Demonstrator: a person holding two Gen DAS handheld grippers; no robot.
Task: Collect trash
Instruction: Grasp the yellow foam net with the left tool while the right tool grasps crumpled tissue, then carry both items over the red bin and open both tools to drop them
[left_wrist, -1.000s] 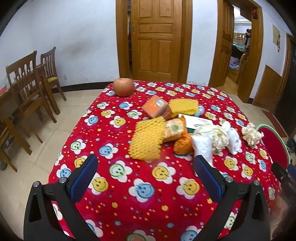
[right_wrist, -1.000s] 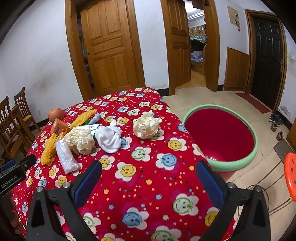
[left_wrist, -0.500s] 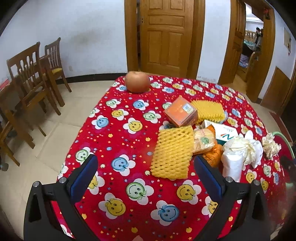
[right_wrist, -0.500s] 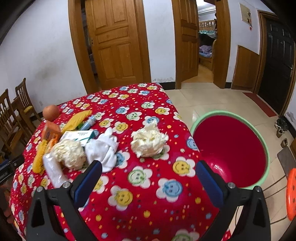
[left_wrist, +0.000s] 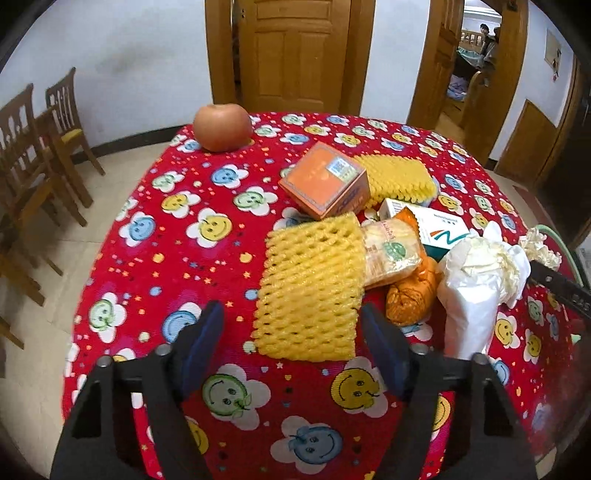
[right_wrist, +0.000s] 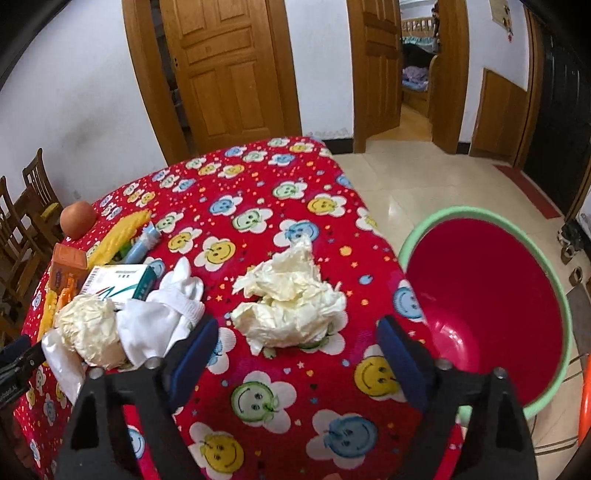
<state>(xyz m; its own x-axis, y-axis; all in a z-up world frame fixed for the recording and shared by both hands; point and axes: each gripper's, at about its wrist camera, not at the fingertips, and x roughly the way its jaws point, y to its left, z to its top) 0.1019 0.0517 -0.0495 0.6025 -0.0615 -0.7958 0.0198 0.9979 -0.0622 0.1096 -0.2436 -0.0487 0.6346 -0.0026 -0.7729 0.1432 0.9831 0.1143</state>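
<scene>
Trash lies on a red smiley tablecloth (left_wrist: 192, 258). My left gripper (left_wrist: 291, 343) is open, its jaws either side of the near end of a yellow foam fruit net (left_wrist: 310, 284). Beyond lie an orange box (left_wrist: 325, 181), a snack packet (left_wrist: 389, 254), a white box (left_wrist: 432, 225) and crumpled white wrappers (left_wrist: 476, 280). My right gripper (right_wrist: 295, 350) is open, just short of a crumpled cream paper wad (right_wrist: 291, 295). A red basin with a green rim (right_wrist: 487, 295) stands on the floor right of the table.
An apple (left_wrist: 221, 125) sits at the table's far left edge. A second foam net (left_wrist: 397, 177) lies behind the orange box. Wooden chairs (left_wrist: 33, 147) stand left of the table. Wooden doors (right_wrist: 229, 70) are behind. A white cloth (right_wrist: 166, 314) lies left of the wad.
Both grippers have moved forward and down toward the table. The left one has closed in on the yellow foam net, the right one on the cream paper wad. Both stay open.
</scene>
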